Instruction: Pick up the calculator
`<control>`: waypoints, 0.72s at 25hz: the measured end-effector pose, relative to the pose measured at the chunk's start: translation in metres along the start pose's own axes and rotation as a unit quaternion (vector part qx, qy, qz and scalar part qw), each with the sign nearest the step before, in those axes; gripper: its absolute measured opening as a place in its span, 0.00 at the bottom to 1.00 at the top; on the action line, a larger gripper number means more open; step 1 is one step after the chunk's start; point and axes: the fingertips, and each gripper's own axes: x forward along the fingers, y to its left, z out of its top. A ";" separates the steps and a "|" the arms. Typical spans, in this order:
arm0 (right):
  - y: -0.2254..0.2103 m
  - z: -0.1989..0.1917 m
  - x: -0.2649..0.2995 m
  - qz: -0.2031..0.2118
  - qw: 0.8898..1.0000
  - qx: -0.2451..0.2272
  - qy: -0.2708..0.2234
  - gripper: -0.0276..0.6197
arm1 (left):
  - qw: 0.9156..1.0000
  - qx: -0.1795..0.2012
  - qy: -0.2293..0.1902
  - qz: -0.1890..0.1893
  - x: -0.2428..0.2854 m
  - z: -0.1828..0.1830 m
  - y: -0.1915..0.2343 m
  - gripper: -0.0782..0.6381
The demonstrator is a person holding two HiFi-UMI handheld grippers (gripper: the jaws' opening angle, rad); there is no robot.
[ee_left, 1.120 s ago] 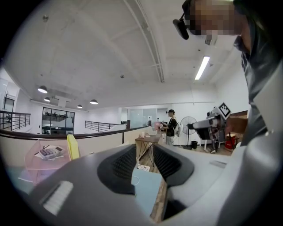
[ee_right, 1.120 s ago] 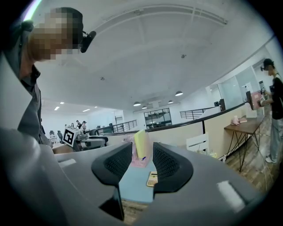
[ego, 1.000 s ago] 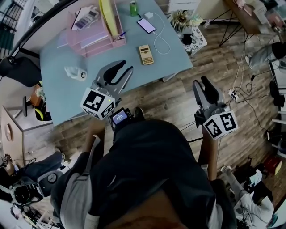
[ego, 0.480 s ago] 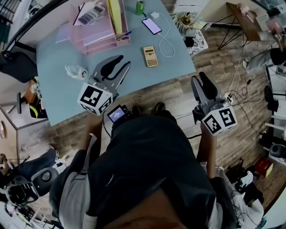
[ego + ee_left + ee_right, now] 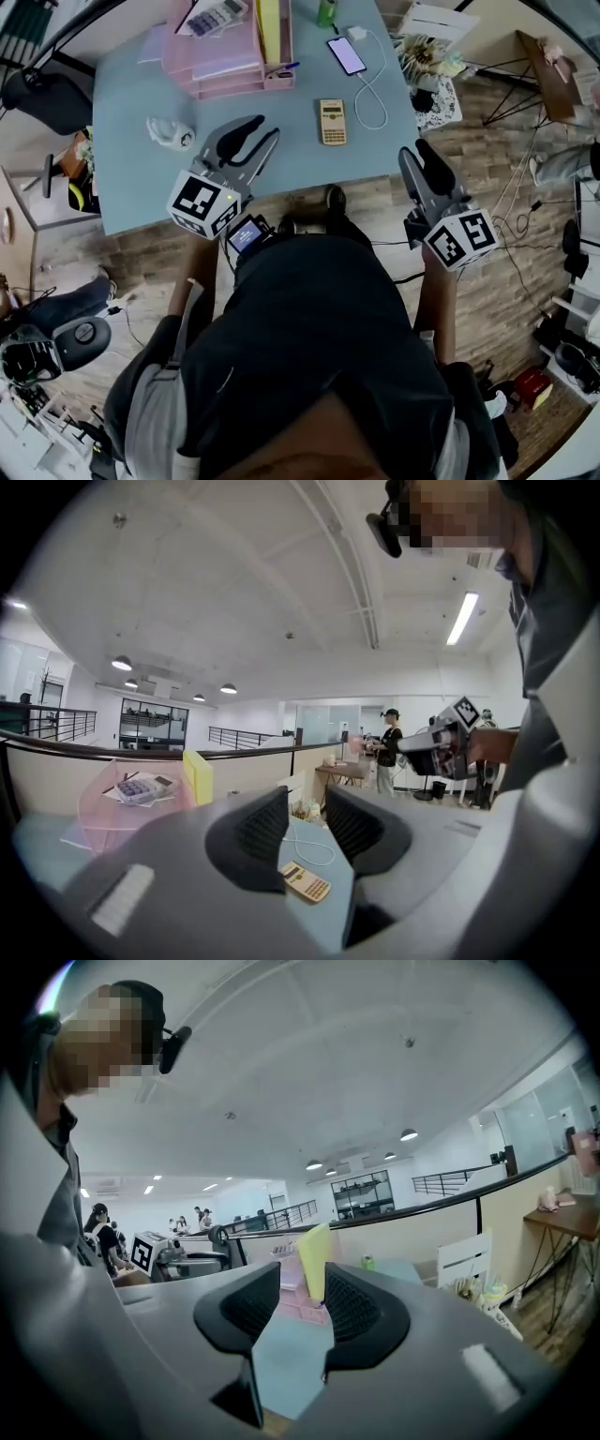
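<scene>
As right gripper (image 5: 416, 156) nears, calculator (image 5: 331, 122) stays.

Pale blue table (image 5: 141, 192), pink file tray (image 5: 230, 56) at the far edge. Tan calculator (image 5: 331, 122) toward the right edge, plugged-in phone (image 5: 347, 55) beyond it.

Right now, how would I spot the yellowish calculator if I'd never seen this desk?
Find the light blue table, then look right of its middle, toward the near edge. The calculator lies flat there, just this side of the phone and its white cable; it is tan, unlike the grey calculator in the pink tray.
</scene>
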 end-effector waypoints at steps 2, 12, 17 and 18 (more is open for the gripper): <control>-0.012 -0.004 0.014 0.017 1.000 0.005 0.009 0.24 | 1.000 -0.005 0.009 0.010 0.009 -0.005 0.002 0.35; -0.060 -0.023 0.078 0.102 0.994 0.023 0.043 0.24 | 0.995 -0.046 0.059 0.065 0.053 -0.043 0.010 0.35; -0.078 -0.041 0.113 0.133 0.988 0.037 0.070 0.24 | 0.990 -0.068 0.082 0.088 0.073 -0.064 0.019 0.36; -0.082 -0.046 0.119 0.138 0.987 0.040 0.076 0.24 | 0.990 -0.071 0.087 0.091 0.077 -0.069 0.020 0.36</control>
